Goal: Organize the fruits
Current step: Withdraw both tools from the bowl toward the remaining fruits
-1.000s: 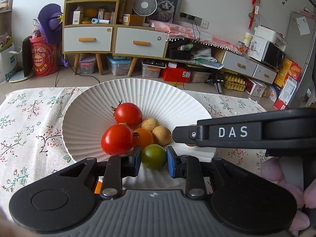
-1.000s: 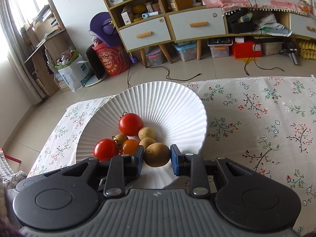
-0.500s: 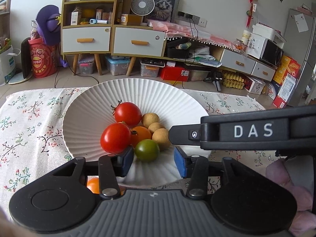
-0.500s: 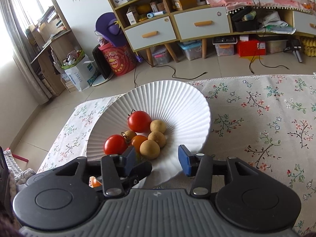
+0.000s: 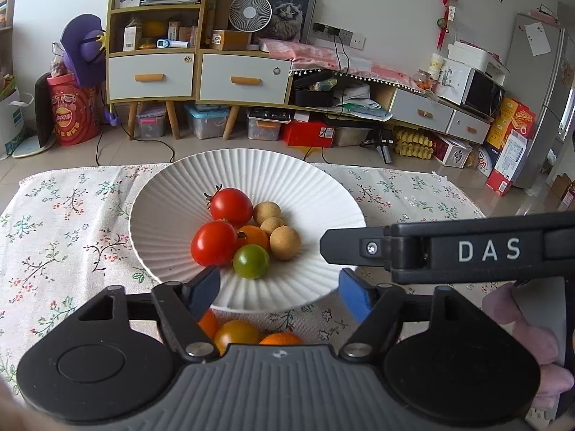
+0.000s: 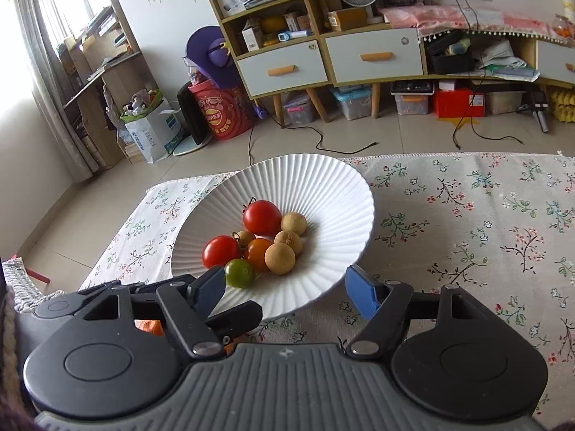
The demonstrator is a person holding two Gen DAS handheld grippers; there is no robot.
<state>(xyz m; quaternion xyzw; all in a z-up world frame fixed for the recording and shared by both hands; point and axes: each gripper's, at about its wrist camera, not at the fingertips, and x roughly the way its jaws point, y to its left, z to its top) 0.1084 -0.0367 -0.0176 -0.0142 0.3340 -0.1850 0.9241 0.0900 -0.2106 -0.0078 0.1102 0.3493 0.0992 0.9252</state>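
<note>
Both grippers' jaws are opening, having freed the small green tomato and tan round longan, now lying in the white ribbed plate at mid-frame, left gripper and right gripper gaping empty.

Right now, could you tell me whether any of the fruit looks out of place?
Yes. Most fruit sits in the plate, but a few orange pieces lie on the cloth just in front of it, partly hidden behind the left gripper. Nothing looks spilled or damaged.
</note>
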